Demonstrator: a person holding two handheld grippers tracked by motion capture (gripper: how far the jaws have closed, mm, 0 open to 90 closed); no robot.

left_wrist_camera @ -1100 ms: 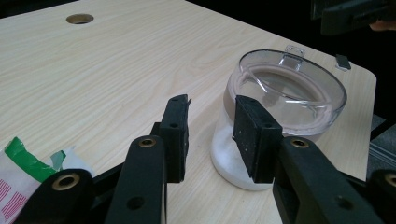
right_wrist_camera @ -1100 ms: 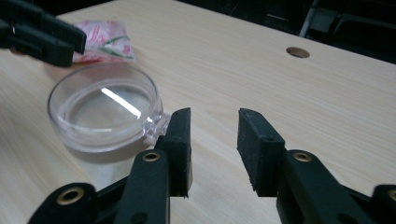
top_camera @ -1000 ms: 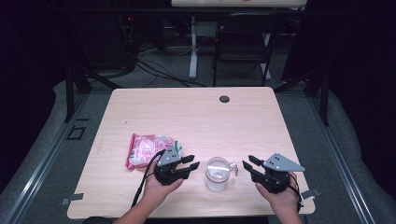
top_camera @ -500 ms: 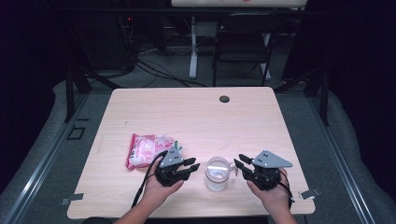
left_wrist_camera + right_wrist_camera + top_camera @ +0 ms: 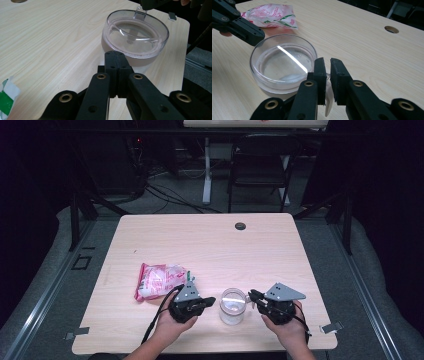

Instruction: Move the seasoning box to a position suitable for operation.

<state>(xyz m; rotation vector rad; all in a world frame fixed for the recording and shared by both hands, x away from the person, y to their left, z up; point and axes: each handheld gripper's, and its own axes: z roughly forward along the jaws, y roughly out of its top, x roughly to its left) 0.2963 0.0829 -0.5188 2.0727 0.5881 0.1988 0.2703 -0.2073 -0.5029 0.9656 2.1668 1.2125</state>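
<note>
A clear glass mug [image 5: 233, 302] stands near the table's front edge, between my two grippers. My left gripper [image 5: 212, 300] lies at the mug's left. Its jaws have just been closing and meet with nothing between them; their tips [image 5: 115, 53] sit just short of the mug's wall [image 5: 136, 37]. My right gripper [image 5: 251, 295] reaches in from the right. Its jaws [image 5: 327, 61] have just been closing and now clamp the mug's clear handle [image 5: 328, 105]. A pink and white snack bag [image 5: 159, 280] lies flat behind the left gripper.
The light wooden table [image 5: 300, 260] has a round cable hole [image 5: 240, 226] near its far edge. A dark folding chair [image 5: 260, 165] and floor cables stand beyond it. The table's right corner [image 5: 183, 22] is close to the mug.
My right gripper has slid left to the mug and its jaws have narrowed around the handle. The left jaws have closed together while that hand stayed put.
</note>
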